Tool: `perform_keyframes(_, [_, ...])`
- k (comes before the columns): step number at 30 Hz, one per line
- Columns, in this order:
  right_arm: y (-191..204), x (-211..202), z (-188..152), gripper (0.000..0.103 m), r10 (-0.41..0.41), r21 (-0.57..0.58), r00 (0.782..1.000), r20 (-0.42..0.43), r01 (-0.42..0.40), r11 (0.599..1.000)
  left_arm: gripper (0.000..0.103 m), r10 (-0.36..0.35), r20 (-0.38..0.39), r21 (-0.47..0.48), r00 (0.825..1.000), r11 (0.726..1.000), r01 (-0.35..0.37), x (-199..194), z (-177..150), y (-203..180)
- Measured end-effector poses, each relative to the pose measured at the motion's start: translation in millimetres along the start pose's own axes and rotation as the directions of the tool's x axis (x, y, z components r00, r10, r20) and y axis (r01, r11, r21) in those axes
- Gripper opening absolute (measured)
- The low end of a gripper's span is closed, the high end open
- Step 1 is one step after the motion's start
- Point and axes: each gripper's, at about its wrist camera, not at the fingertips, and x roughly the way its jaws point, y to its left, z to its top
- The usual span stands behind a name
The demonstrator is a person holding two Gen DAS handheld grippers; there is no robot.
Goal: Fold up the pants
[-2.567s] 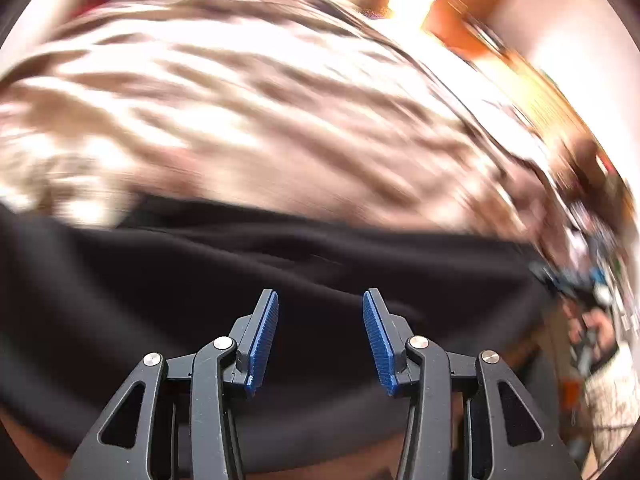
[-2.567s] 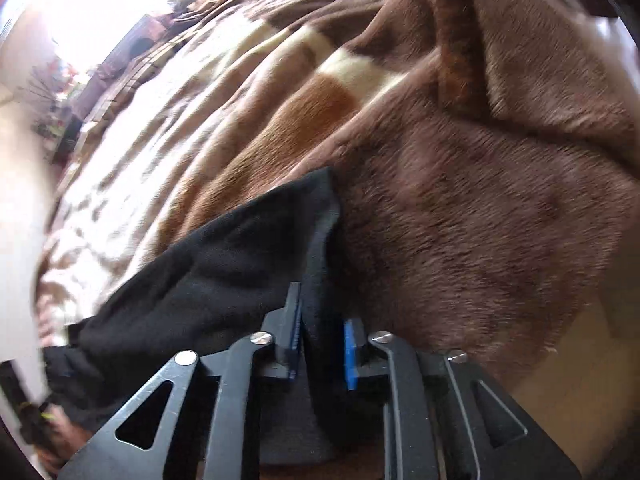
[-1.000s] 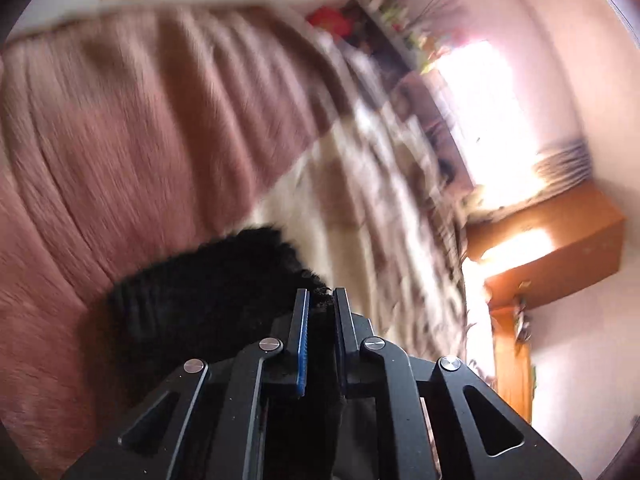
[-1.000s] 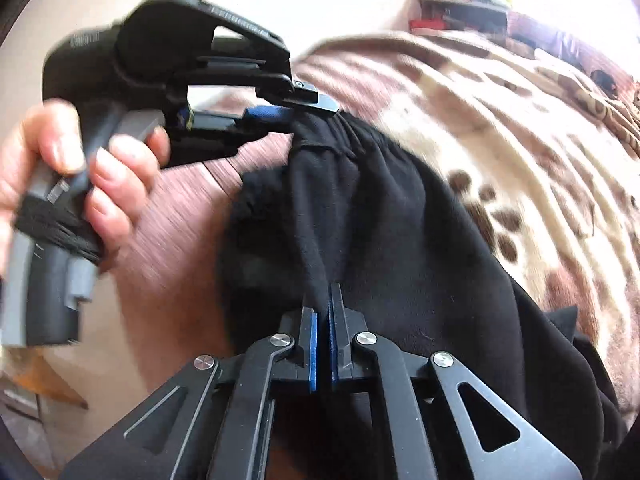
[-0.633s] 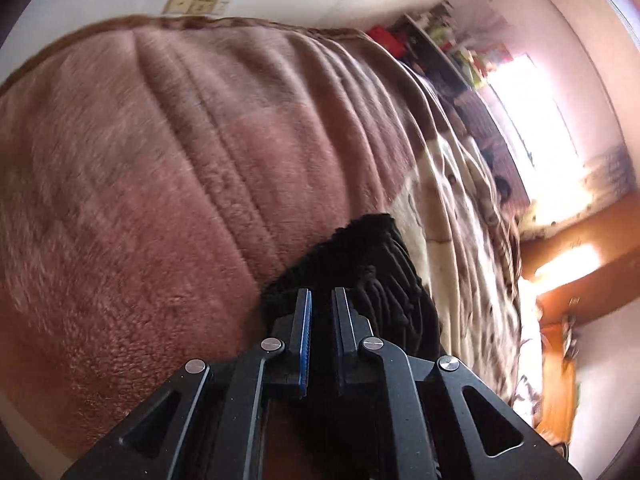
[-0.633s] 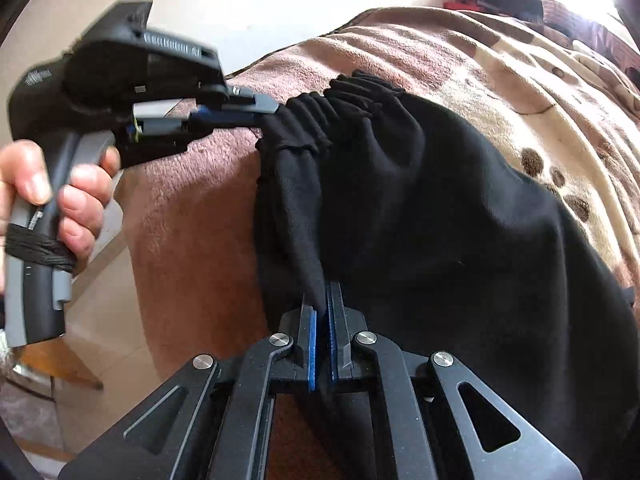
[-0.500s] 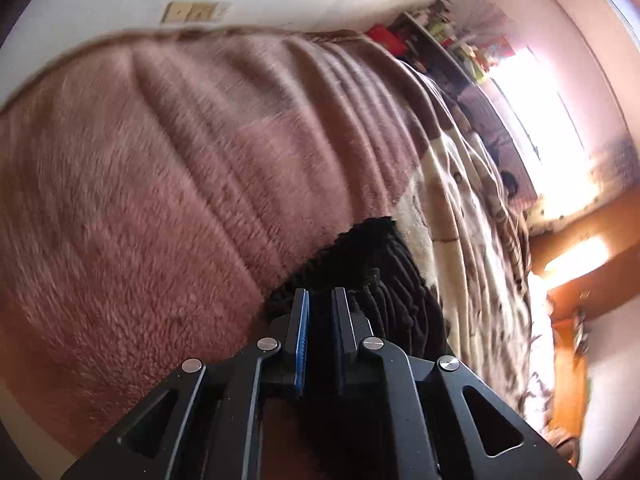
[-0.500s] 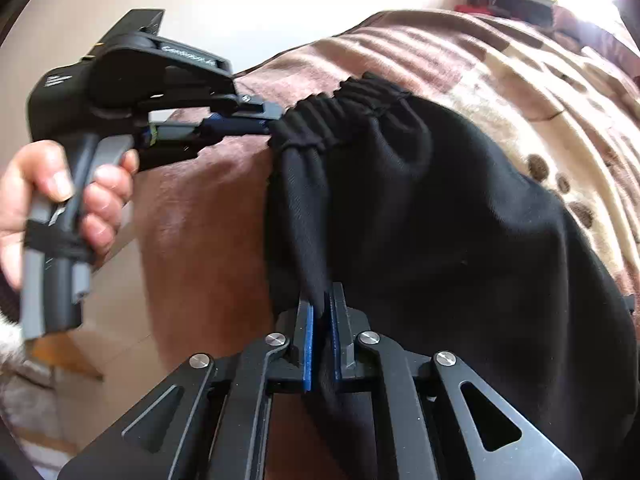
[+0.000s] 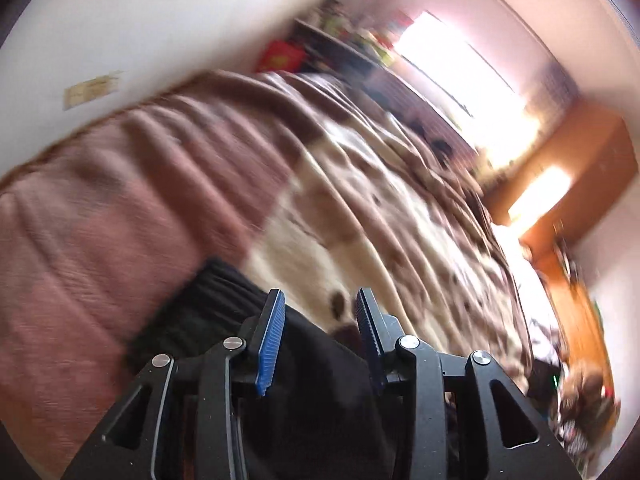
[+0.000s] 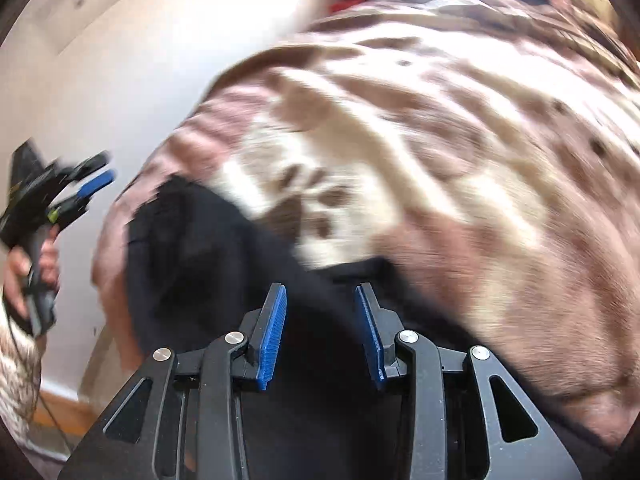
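Black pants [image 9: 208, 312] lie on a brown and cream blanket [image 9: 360, 208], their gathered waistband at the near left edge of the bed. In the right wrist view the pants [image 10: 224, 264] stretch from the waistband toward me. My left gripper [image 9: 320, 316] is open and empty above the pants. It also shows in the right wrist view [image 10: 86, 188], held off the bed's left edge, jaws apart. My right gripper [image 10: 320, 312] is open and empty just above the black cloth. Both views are blurred by motion.
The blanket [image 10: 440, 128] covers the whole bed. A white wall [image 9: 120, 20] stands behind the bed's left end. A shelf with small items [image 9: 340, 40], a bright window [image 9: 472, 88] and an orange wooden cupboard [image 9: 580, 184] are at the far side.
Both grippers have opened and let go of the waistband. The pants now lie on the blanket. Both grippers have pulled back from the cloth.
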Motion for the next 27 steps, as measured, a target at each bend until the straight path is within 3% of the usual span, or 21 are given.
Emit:
perform_keyframes(3, [-30.4, 16.5, 7.2, 0.037, 0.096, 0.081, 0.993, -0.062, -0.091, 0.993, 0.05, -0.035, -0.076, 0.015, 0.996, 0.999, 0.036, 31.8, -10.3, -9.5])
perform_keyframes(5, [-42.1, 28.8, 10.2, 0.037, 0.218, 0.126, 0.971, -0.094, -0.206, 0.971, 0.05, -0.005, -0.155, 0.031, 0.988, 0.999, 0.01, 54.4, -20.7, -8.3])
perform_keyframes(8, [-48.8, 46.0, 12.7, 0.031, 0.286, 0.157, 0.952, -0.105, -0.268, 0.951, 0.05, 0.038, -0.192, 0.041, 0.981, 0.999, -0.031, 71.1, -33.0, 4.7])
perform_keyframes(9, [-50.2, 58.0, 14.4, 0.03, 0.301, 0.169, 0.943, -0.141, -0.277, 0.946, 0.05, 0.044, -0.195, 0.025, 0.98, 0.999, -0.04, 74.0, -34.6, 12.2])
perform_keyframes(11, [-52.1, 67.6, 15.9, 0.03, 0.276, 0.153, 0.946, -0.168, -0.251, 0.956, 0.05, 0.016, -0.195, -0.031, 0.981, 0.999, -0.023, 72.2, -37.4, 28.3])
perform_keyframes(14, [-51.5, 79.7, 18.2, 0.03, 0.338, 0.14, 0.917, -0.212, -0.313, 0.939, 0.05, 0.023, -0.2, 0.011, 0.979, 1.0, -0.022, 69.5, -39.1, 27.2])
perform_keyframes(18, [-44.6, 97.0, 21.8, 0.03, 0.326, 0.1, 0.912, -0.248, -0.311, 0.945, 0.05, 0.054, -0.202, 0.047, 0.978, 0.998, -0.045, 73.5, -42.9, 21.7])
perform_keyframes(21, [-41.7, 108.3, 21.4, 0.03, 0.362, 0.119, 0.888, -0.284, -0.342, 0.932, 0.05, 0.073, -0.196, 0.066, 0.978, 0.996, -0.061, 73.4, -44.3, 18.7])
perform_keyframes(24, [-35.6, 99.9, 23.6, 0.011, 0.352, 0.082, 0.897, -0.268, -0.343, 0.936, 0.05, 0.092, -0.195, 0.087, 0.976, 0.993, -0.076, 72.9, -44.3, 17.4])
perform_keyframes(27, [-39.7, 73.9, 28.2, 0.01, 0.352, 0.118, 0.926, -0.137, -0.337, 0.934, 0.05, 0.1, -0.18, 0.11, 0.978, 0.991, -0.081, 70.8, -44.6, 16.0])
